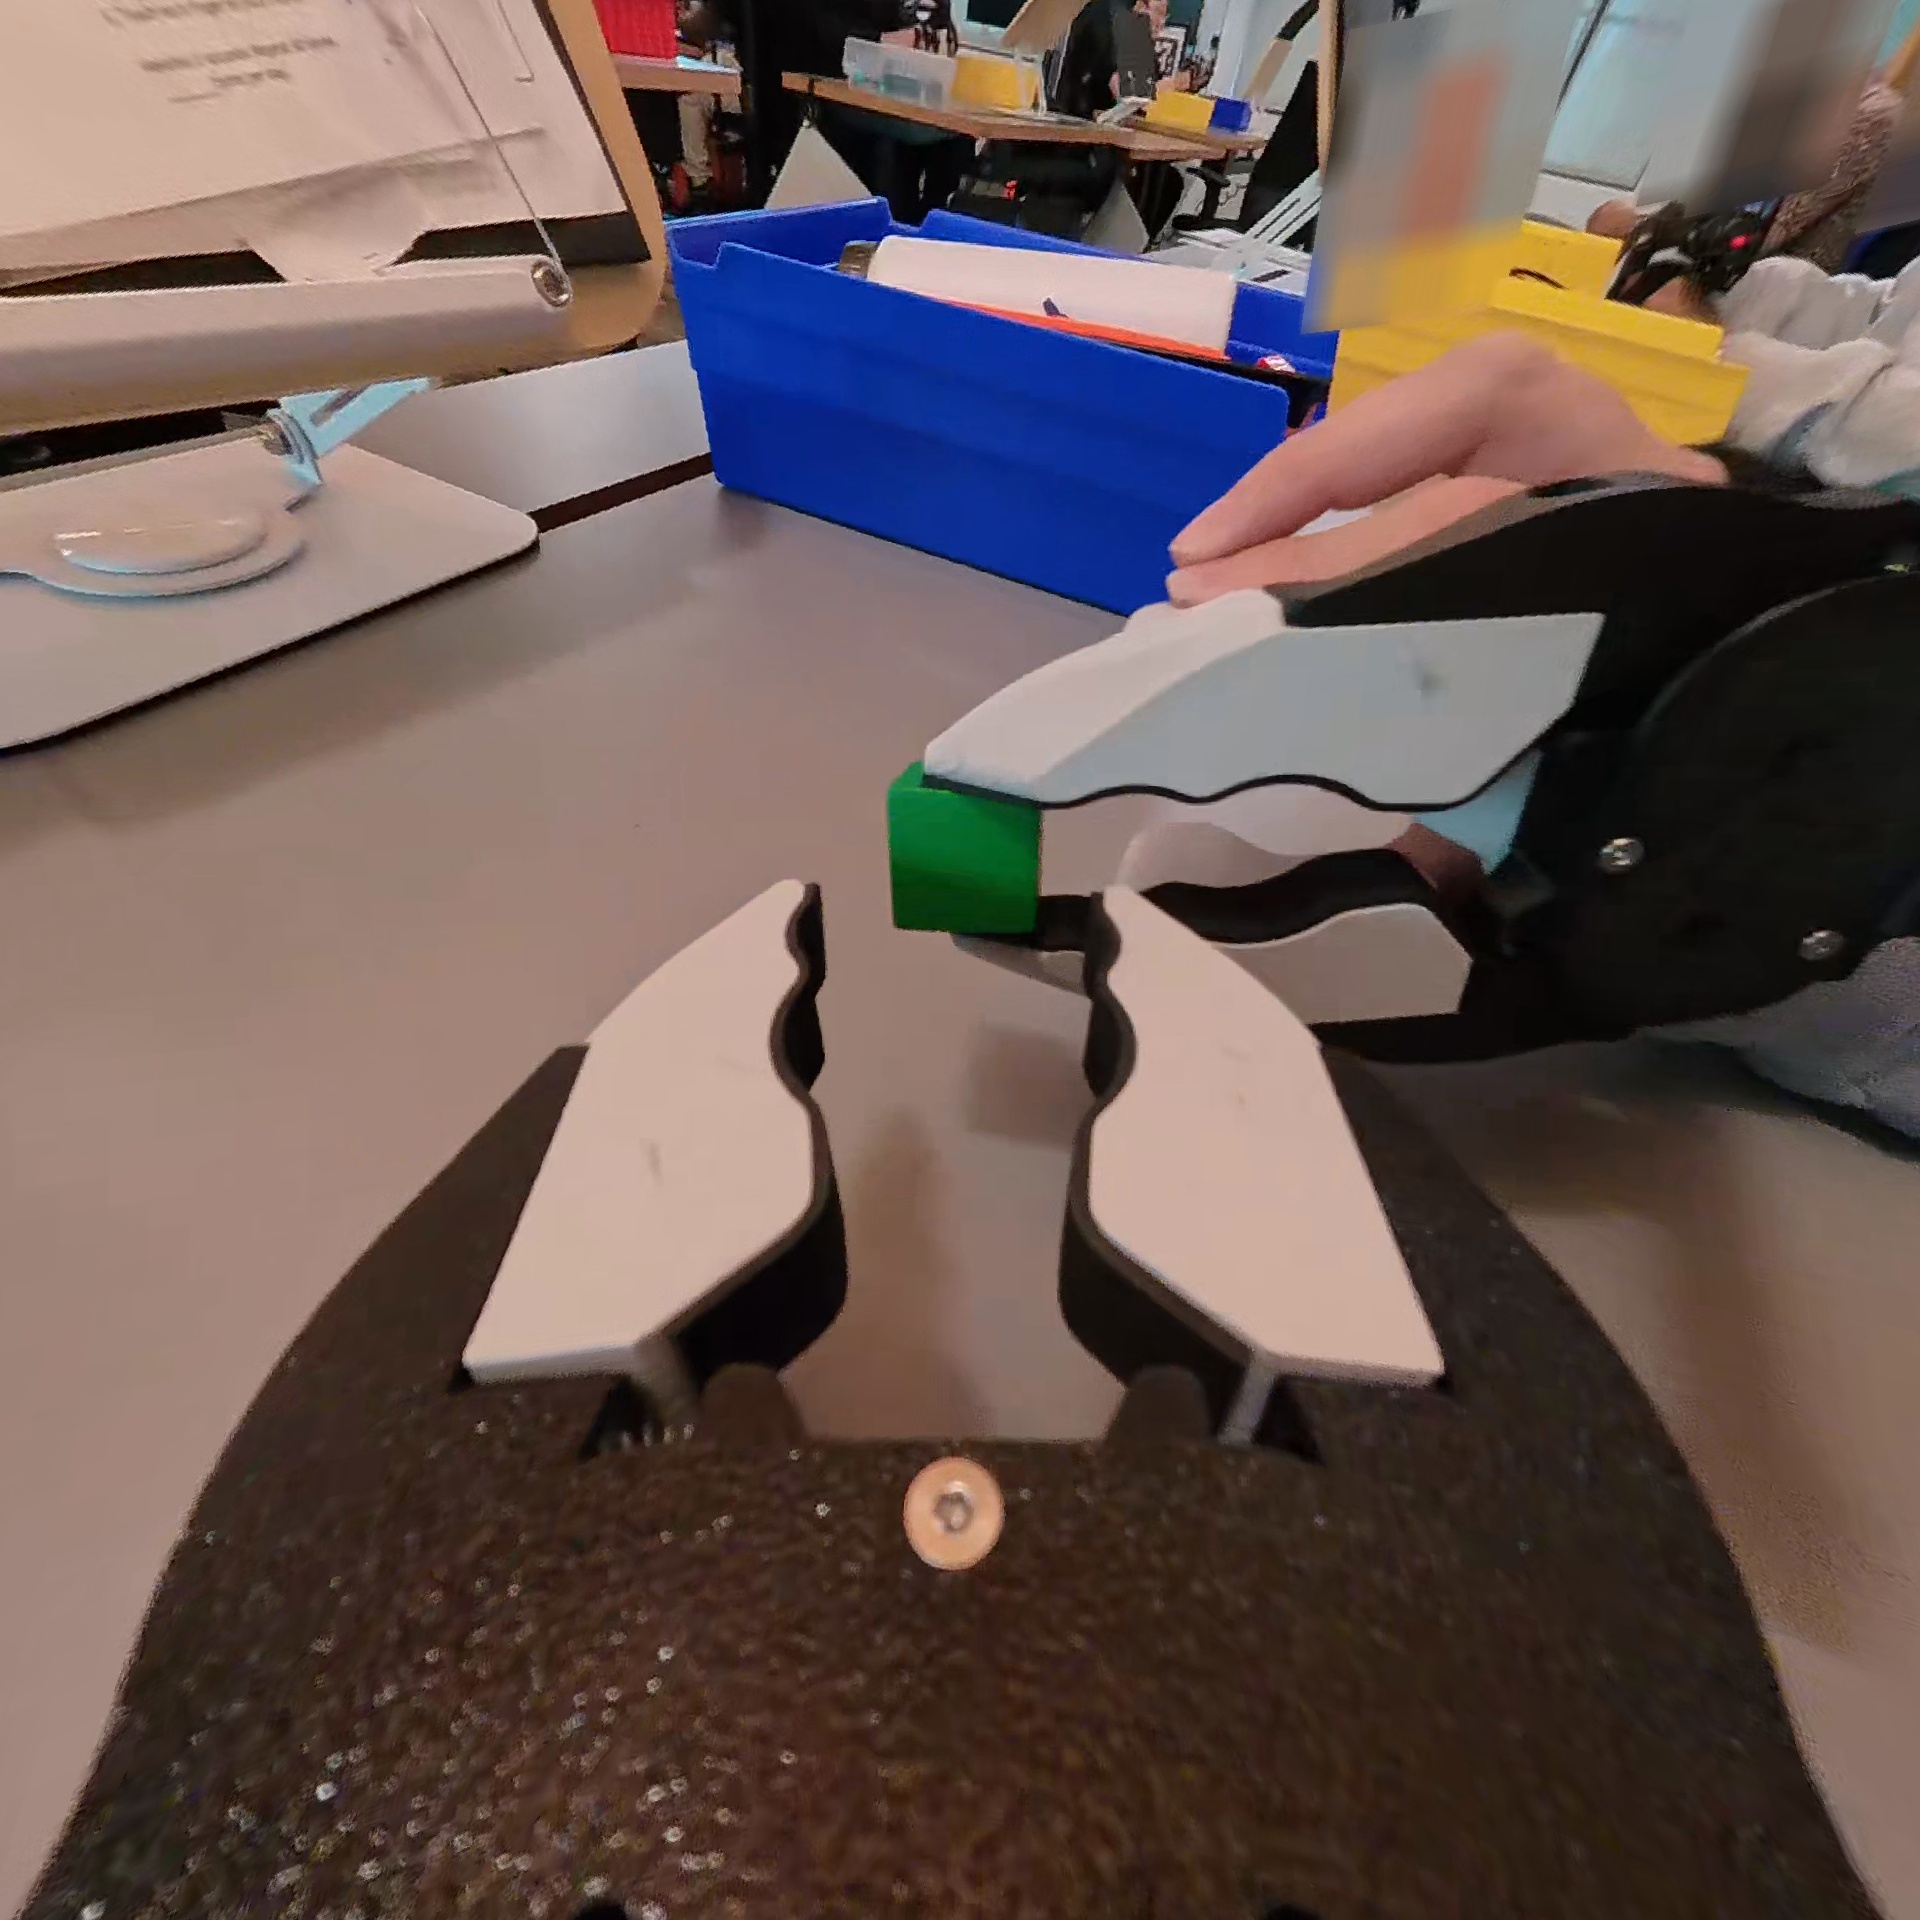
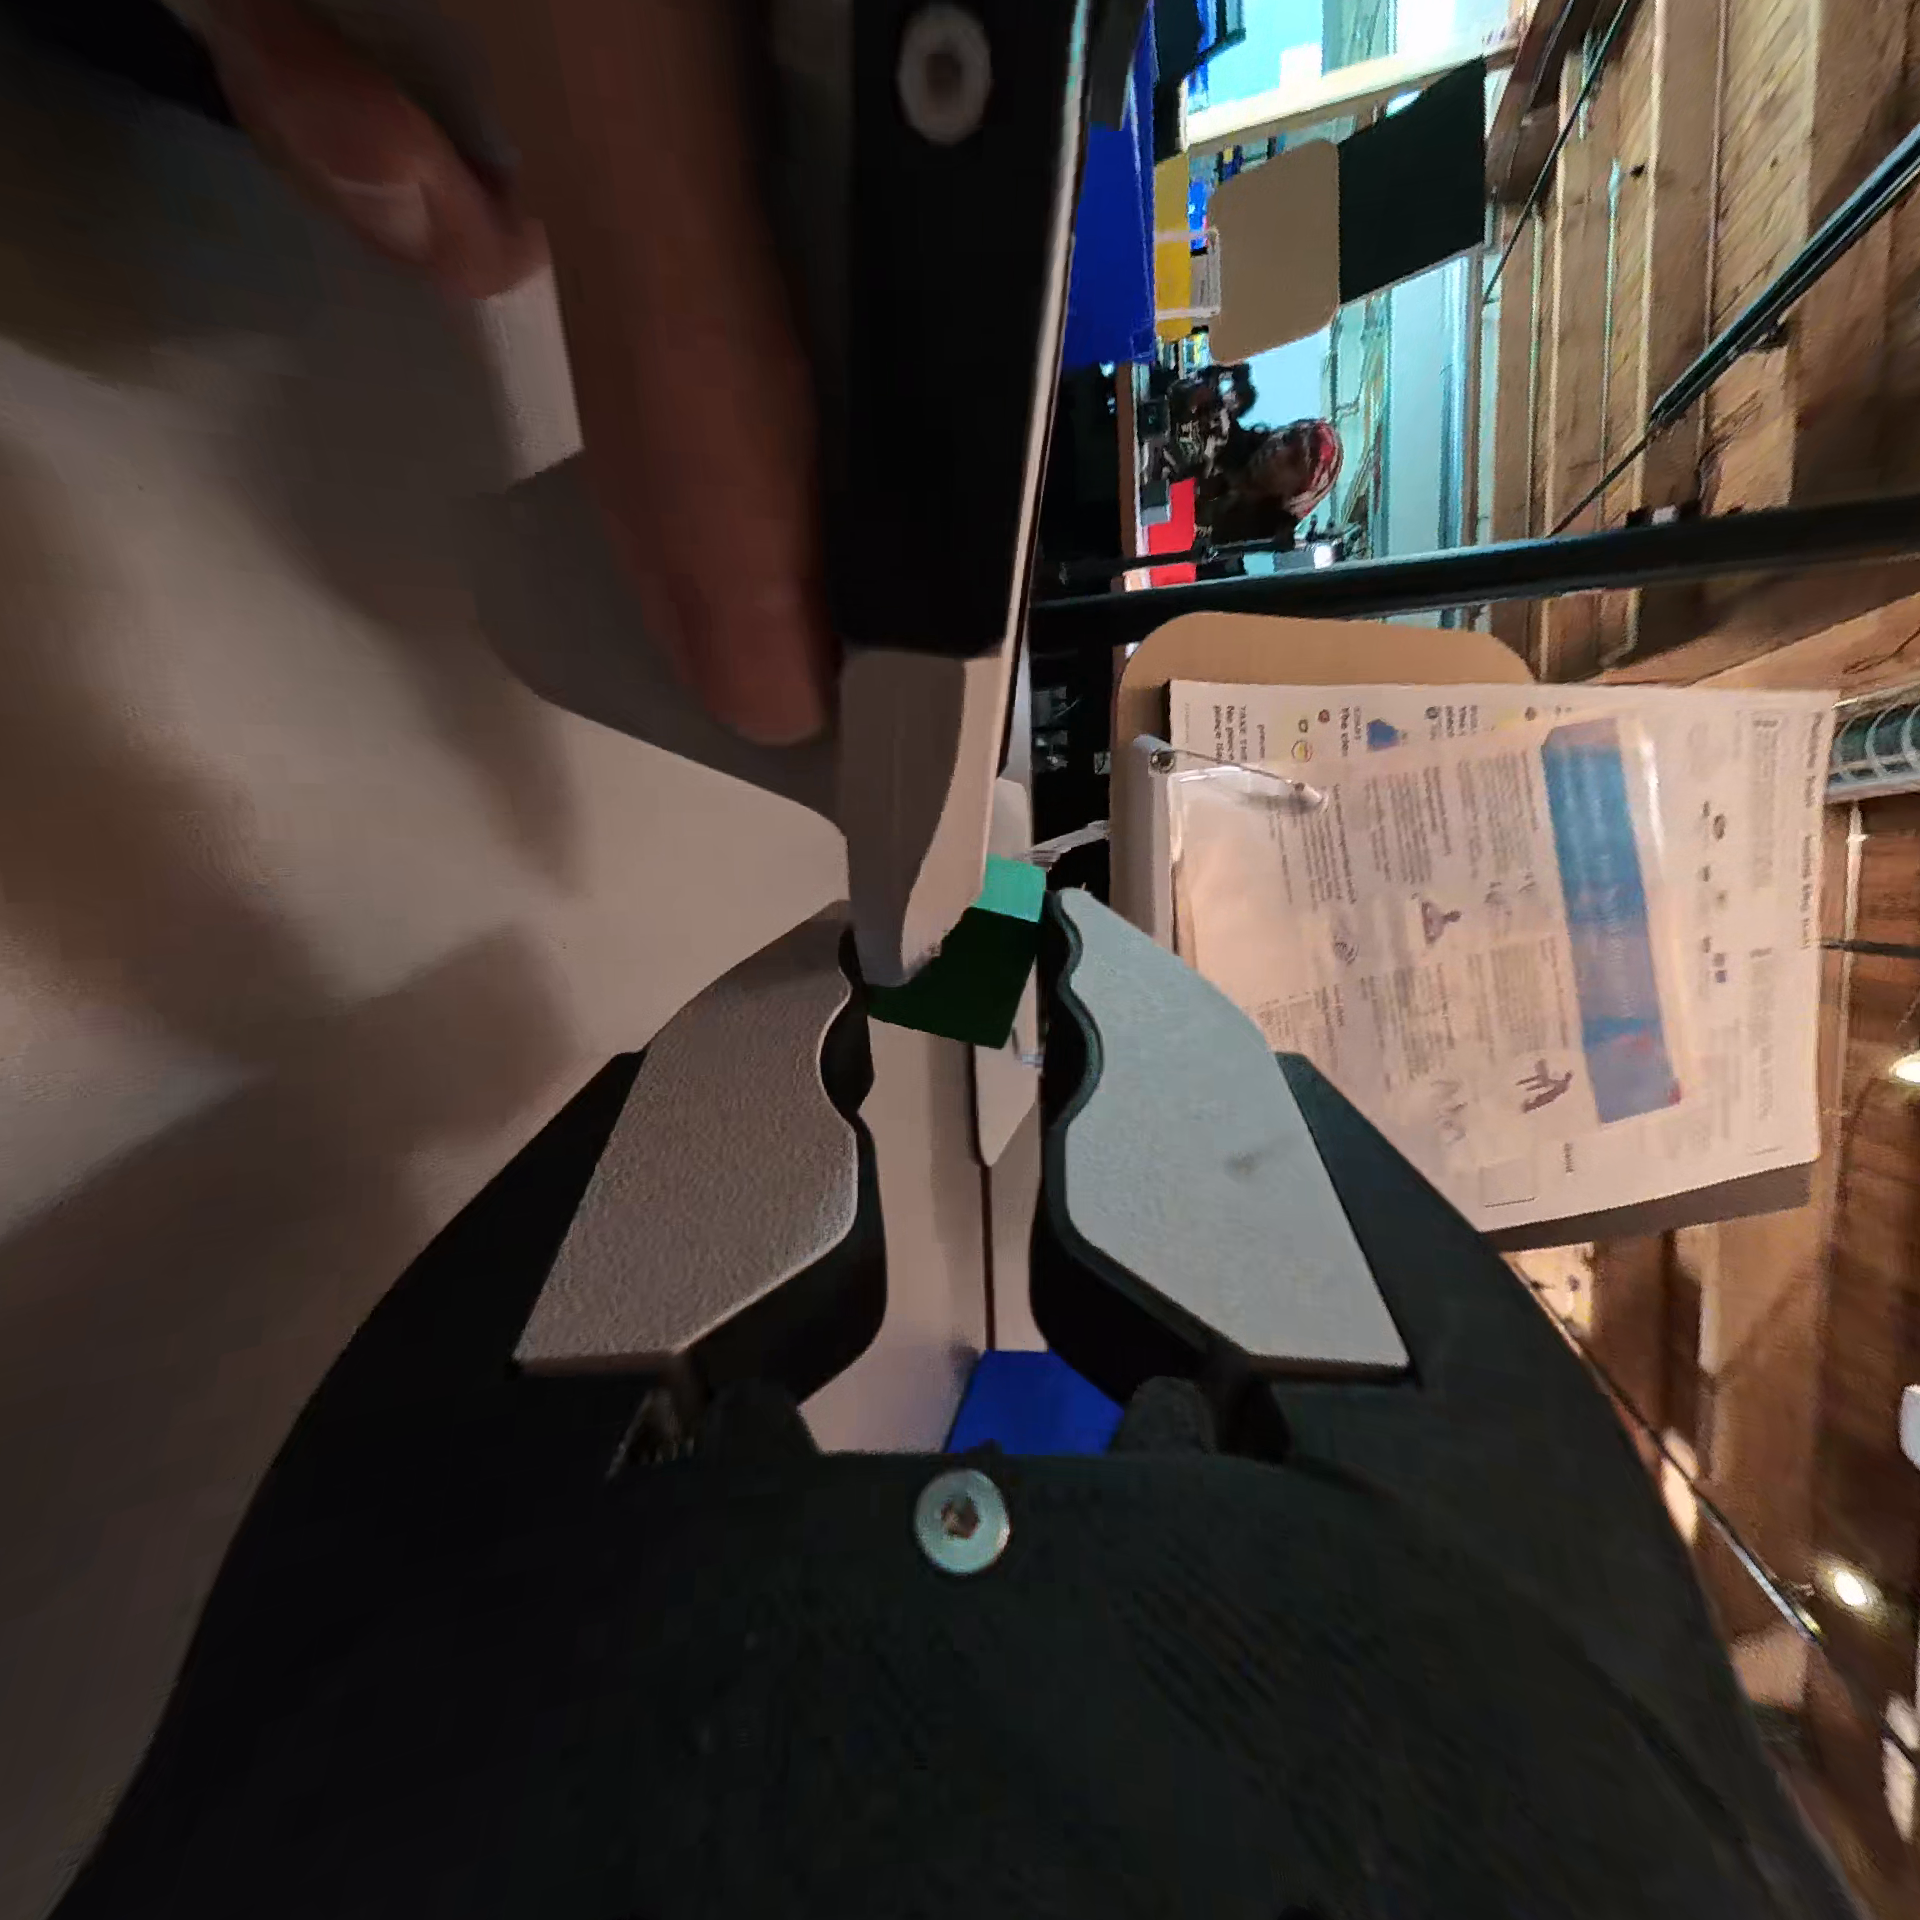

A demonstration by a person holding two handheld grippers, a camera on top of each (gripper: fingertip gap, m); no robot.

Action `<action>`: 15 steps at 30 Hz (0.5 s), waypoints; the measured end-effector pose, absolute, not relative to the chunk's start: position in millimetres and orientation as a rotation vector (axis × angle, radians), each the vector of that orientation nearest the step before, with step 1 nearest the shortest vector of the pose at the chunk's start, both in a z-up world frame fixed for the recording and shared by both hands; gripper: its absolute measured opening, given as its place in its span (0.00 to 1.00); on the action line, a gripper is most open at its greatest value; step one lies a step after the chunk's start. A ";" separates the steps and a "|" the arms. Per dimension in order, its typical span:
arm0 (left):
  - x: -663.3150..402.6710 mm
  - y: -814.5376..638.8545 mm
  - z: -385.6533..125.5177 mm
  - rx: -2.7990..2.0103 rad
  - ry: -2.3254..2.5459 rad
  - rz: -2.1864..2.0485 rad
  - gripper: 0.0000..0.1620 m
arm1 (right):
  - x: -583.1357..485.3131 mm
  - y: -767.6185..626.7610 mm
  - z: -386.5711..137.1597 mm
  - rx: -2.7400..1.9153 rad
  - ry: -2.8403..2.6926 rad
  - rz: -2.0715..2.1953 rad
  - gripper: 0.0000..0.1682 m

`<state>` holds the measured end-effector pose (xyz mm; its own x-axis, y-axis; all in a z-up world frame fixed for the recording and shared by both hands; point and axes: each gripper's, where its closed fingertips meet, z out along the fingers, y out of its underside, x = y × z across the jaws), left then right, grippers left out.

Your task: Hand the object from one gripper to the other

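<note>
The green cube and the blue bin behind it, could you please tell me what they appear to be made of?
Green cube: probably solid plastic or painted wood, going by its matte, even colour and crisp edges; the pictures don't settle which. Blue bin: most likely moulded plastic, with thin uniform walls, a stepped rim and a slight sheen.

Printed sheets (image 2: 1538,935) clipped on a tan board (image 2: 1320,649) behind the blue bin (image 1: 977,416), covered in text and small pictures, same sheets (image 1: 270,114) faint in the left wrist view, wording left uncopied
</note>
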<state>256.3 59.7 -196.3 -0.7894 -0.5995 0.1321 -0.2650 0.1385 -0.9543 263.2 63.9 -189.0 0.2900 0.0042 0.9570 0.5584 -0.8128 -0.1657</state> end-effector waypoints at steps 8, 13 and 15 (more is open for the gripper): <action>250.7 56.6 -192.1 -0.780 2.156 -1.767 0.17 | 253.7 70.9 -186.4 -2.030 -0.500 -1.477 0.18; 242.9 58.0 -170.8 -0.742 2.097 -2.045 0.17 | 238.8 66.2 -160.6 -1.778 -0.093 -0.756 0.29; 236.8 61.1 -158.5 -0.678 2.057 -2.198 0.17 | 232.9 62.4 -141.9 -1.621 0.083 -0.336 0.33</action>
<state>236.8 61.1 -158.5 -0.9019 -0.3323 0.2759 -0.2532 -0.1106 -0.9611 232.9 62.4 -141.9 0.9527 -0.2552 0.1652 0.1483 -0.0843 -0.9853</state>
